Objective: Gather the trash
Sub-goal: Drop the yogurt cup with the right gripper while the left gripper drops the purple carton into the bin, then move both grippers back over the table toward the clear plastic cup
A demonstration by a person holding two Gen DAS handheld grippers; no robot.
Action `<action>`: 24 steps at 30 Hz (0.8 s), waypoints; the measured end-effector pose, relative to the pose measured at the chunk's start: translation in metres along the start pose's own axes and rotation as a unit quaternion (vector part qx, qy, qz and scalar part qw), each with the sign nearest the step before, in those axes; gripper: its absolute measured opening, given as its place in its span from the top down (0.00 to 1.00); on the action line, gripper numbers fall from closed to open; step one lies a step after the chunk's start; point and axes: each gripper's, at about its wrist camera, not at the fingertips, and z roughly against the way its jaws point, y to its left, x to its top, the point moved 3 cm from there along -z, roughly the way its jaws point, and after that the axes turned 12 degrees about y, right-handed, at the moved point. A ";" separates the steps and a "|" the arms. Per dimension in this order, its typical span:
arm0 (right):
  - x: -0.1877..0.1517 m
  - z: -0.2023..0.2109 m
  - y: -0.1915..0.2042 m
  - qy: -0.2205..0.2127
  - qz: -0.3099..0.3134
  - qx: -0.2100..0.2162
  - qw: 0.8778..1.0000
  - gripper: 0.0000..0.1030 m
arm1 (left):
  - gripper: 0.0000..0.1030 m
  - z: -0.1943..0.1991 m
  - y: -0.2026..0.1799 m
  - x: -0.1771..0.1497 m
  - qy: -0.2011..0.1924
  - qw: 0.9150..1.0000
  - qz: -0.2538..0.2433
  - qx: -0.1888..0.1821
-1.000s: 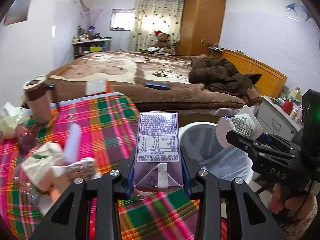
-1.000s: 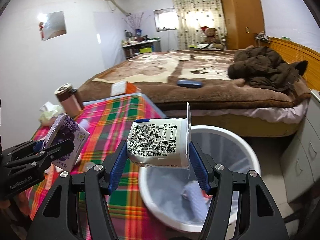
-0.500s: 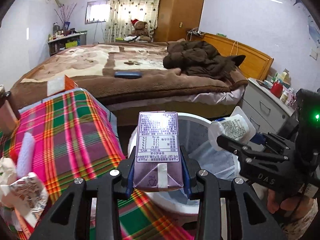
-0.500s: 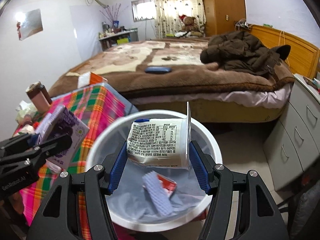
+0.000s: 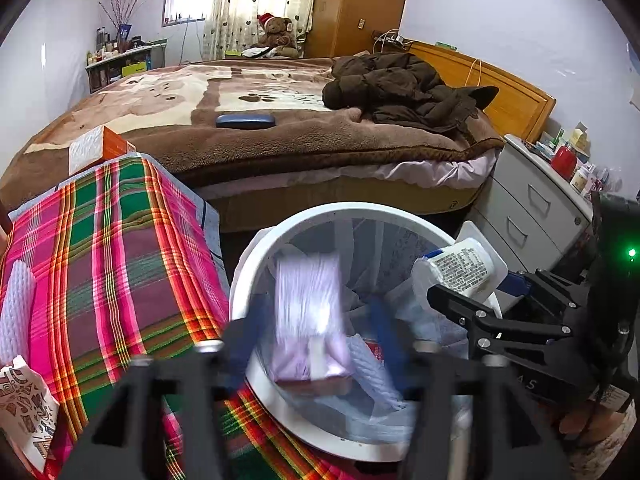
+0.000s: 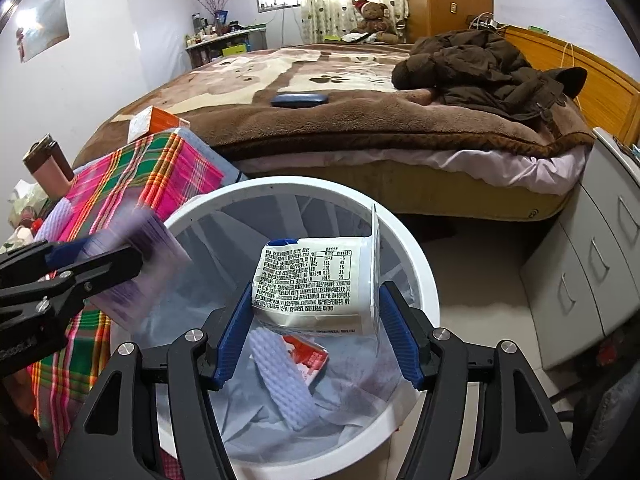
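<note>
Over the white bin (image 6: 416,264), the left gripper (image 5: 308,344) has just spread its jaws and the light, stiff purple carton (image 5: 308,320) drops free, while the right gripper (image 6: 316,332), jaws easing apart, barely pinches the thin, crushable yogurt cup (image 6: 316,280) by its sides

Both wrist views over bin (image 5: 256,264)

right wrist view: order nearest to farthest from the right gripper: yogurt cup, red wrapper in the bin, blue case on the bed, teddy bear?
1. Yogurt cup: between the jaws of the right gripper, over the bin.
2. Red wrapper: just below, inside the bin.
3. Blue case: on the brown blanket, middle of the bed.
4. Teddy bear: far end of the room, by the curtain.
</note>
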 end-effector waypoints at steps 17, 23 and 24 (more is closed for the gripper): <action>-0.006 0.025 0.016 -0.031 -0.003 0.019 0.999 0.34 | 0.32 0.038 0.022 -0.020 -0.032 0.999 0.022 0.010; -0.010 0.040 0.031 -0.051 0.004 0.030 0.998 0.34 | 0.32 0.065 0.035 -0.035 -0.055 0.998 0.039 0.011; -0.011 0.042 0.033 -0.054 0.005 0.033 0.998 0.34 | 0.32 0.069 0.038 -0.038 -0.058 0.997 0.042 0.012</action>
